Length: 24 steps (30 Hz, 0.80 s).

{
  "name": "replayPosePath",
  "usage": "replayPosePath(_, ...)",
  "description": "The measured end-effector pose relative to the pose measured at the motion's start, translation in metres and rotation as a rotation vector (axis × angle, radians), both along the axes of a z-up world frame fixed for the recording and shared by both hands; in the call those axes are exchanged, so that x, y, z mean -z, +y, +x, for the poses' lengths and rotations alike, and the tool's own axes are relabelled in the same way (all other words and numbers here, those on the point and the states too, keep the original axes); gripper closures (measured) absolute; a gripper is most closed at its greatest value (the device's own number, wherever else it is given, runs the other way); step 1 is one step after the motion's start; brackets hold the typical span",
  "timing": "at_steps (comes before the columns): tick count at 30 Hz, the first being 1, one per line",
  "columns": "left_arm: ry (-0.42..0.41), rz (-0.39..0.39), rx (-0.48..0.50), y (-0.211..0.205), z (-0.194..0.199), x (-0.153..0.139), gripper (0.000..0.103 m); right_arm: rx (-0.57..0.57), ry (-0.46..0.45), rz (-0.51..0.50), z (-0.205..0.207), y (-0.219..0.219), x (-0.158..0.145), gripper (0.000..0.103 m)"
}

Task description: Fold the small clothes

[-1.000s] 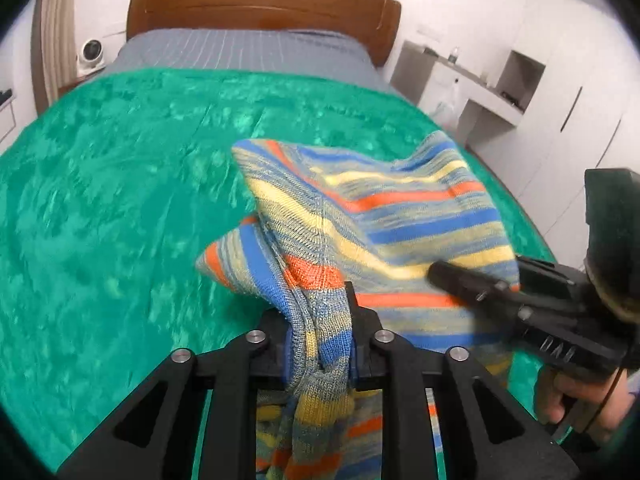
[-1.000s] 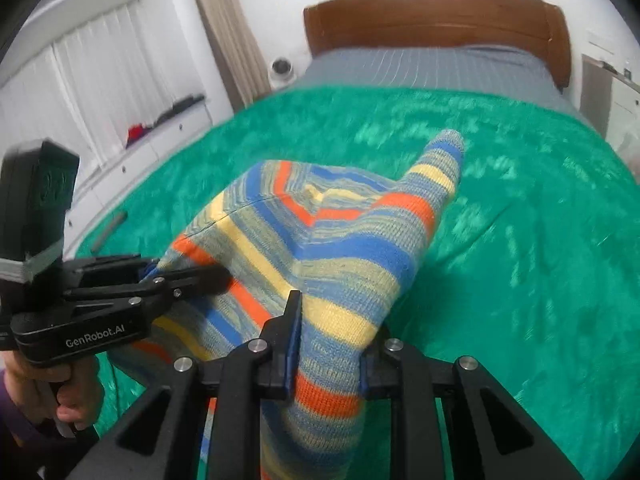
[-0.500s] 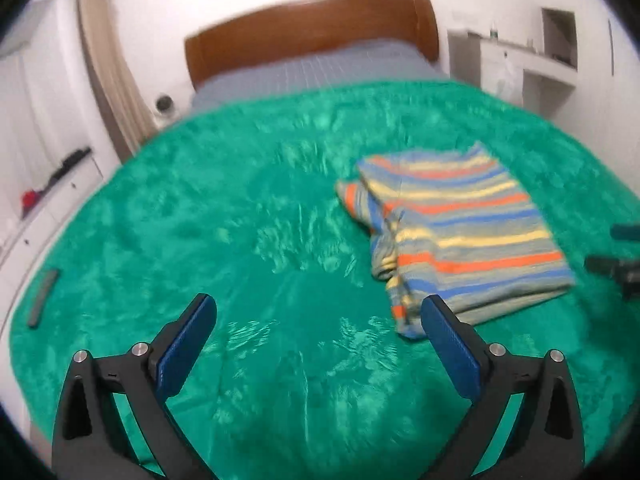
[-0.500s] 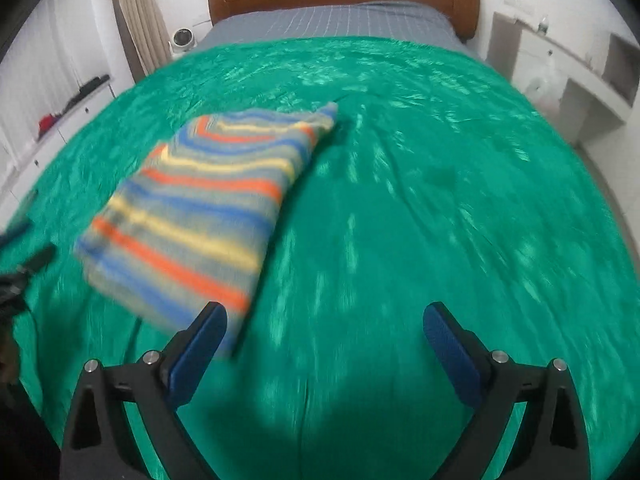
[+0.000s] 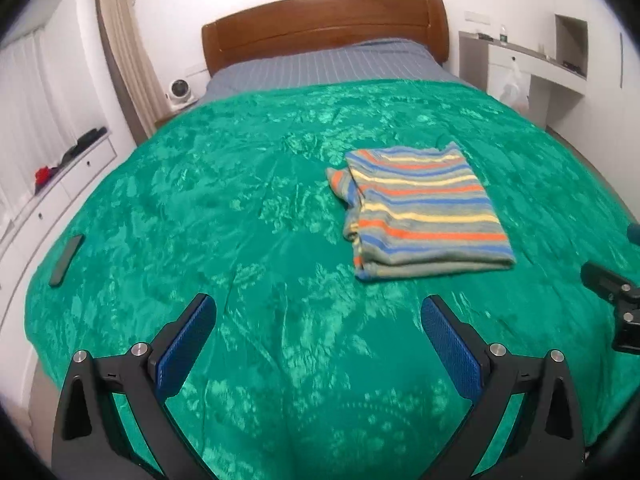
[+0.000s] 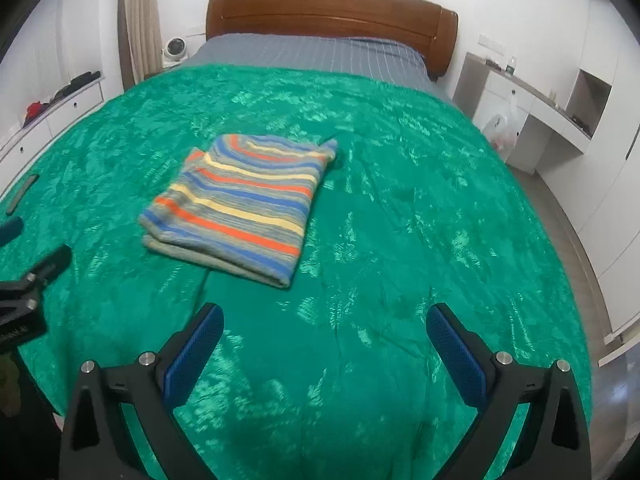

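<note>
A striped knit garment [image 5: 424, 208] in blue, orange, yellow and grey lies folded flat on the green bedspread [image 5: 248, 216]. It also shows in the right wrist view [image 6: 240, 204]. My left gripper [image 5: 318, 322] is open and empty, held back above the bedspread near the bed's foot, apart from the garment. My right gripper [image 6: 324, 330] is open and empty too, near the foot, with the garment ahead to its left. The right gripper's tip [image 5: 608, 284] shows at the right edge of the left wrist view.
A dark flat remote [image 5: 66, 260] lies near the bedspread's left edge. A wooden headboard [image 5: 324, 24] and grey sheet [image 5: 328, 66] are at the far end. White drawers [image 5: 60, 184] stand left, a white desk [image 6: 536, 112] right.
One second ago both grippers were shut on the striped garment. They let it go and pulled back toward the foot of the bed. The garment now lies folded on the bedspread.
</note>
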<state>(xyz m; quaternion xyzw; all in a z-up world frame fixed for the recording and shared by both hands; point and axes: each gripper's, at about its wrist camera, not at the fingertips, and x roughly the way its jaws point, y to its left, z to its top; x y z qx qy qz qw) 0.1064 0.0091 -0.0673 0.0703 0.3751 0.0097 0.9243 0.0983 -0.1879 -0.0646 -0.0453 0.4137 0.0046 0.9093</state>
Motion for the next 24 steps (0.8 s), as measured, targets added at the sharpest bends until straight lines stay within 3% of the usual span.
replayPosePath(4,0.017,0.001,0.020,0.001,-0.004,-0.005,0.000,0.004,-0.017,0.002,-0.014,0.004,-0.012,0.000)
replayPosePath(10,-0.032,0.033,0.080,-0.010,-0.016,-0.028,0.000,0.004,-0.040,-0.011,-0.033,0.009,-0.028,0.000)
replayPosePath(15,-0.070,0.013,0.082,-0.022,-0.031,-0.042,0.000,0.019,-0.046,-0.001,-0.042,0.008,-0.039,0.000)
replayPosePath(24,0.004,-0.052,0.029,-0.020,-0.040,-0.037,0.000,0.044,-0.058,-0.001,-0.054,0.003,-0.053,0.000)
